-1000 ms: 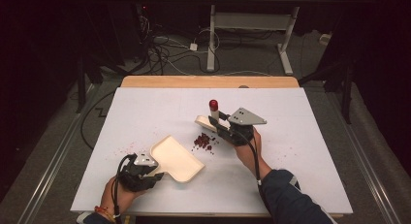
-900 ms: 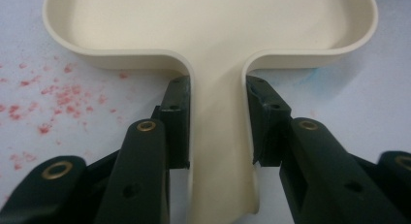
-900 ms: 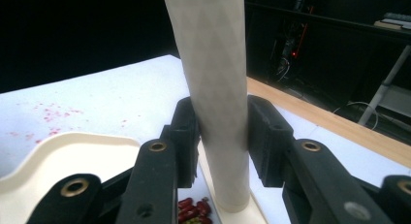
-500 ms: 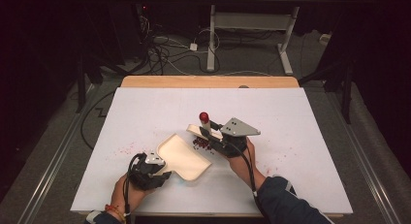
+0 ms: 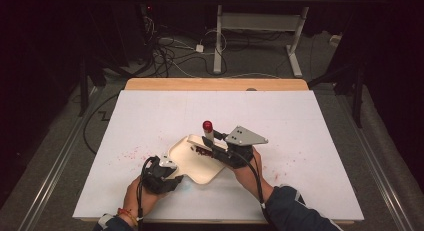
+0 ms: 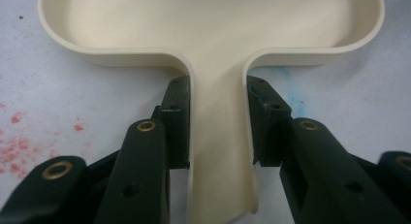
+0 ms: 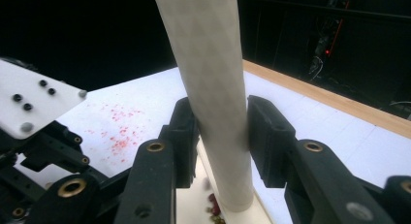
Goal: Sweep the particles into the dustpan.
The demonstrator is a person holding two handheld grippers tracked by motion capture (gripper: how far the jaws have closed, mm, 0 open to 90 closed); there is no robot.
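My left gripper (image 5: 161, 175) clamps the handle of the cream dustpan (image 5: 196, 161), low centre in the high view; its own view shows both pads pressed on the handle (image 6: 220, 151), which the high view hides. My right gripper (image 5: 223, 150) squeezes the white brush handle (image 7: 213, 88) upright at the pan's upper right. Its view shows small red bits (image 7: 213, 204) by the brush's foot.
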